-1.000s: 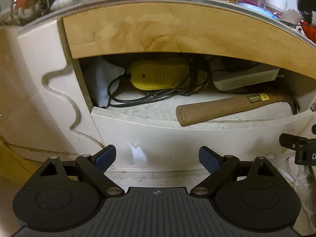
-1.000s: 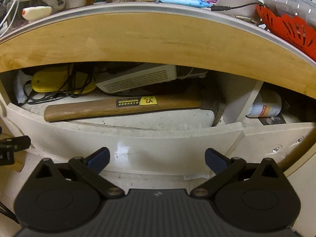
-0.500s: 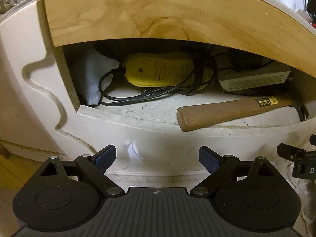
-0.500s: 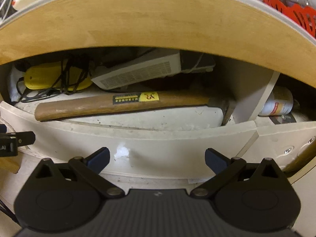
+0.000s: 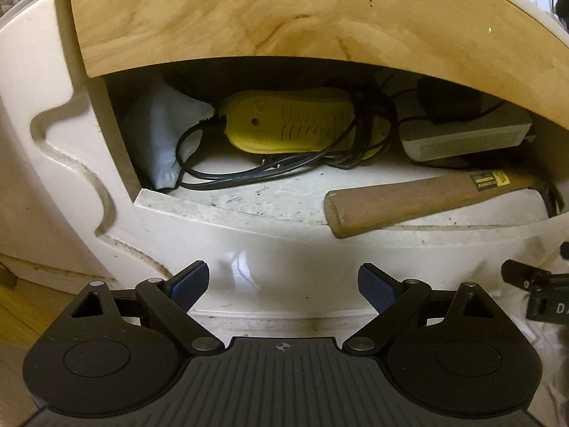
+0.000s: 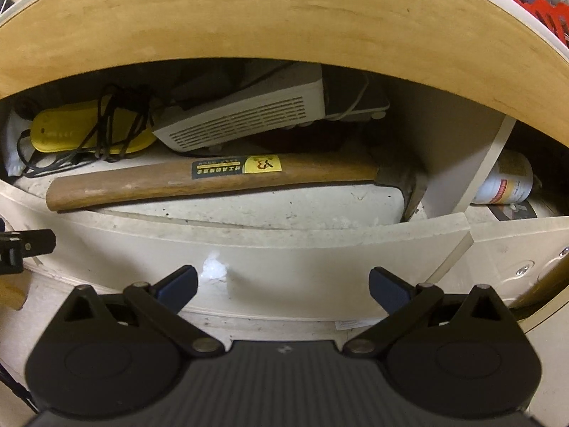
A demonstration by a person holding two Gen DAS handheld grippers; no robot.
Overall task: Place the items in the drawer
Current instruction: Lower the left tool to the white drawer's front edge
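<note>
I hold both grippers, left [image 5: 282,286] and right [image 6: 282,286], jaws wide and empty, facing the open drawer's white front [image 6: 284,249]. Inside, the hammer [image 6: 213,176] lies crosswise just behind that front, nearer my right gripper, head pointing right.
</note>
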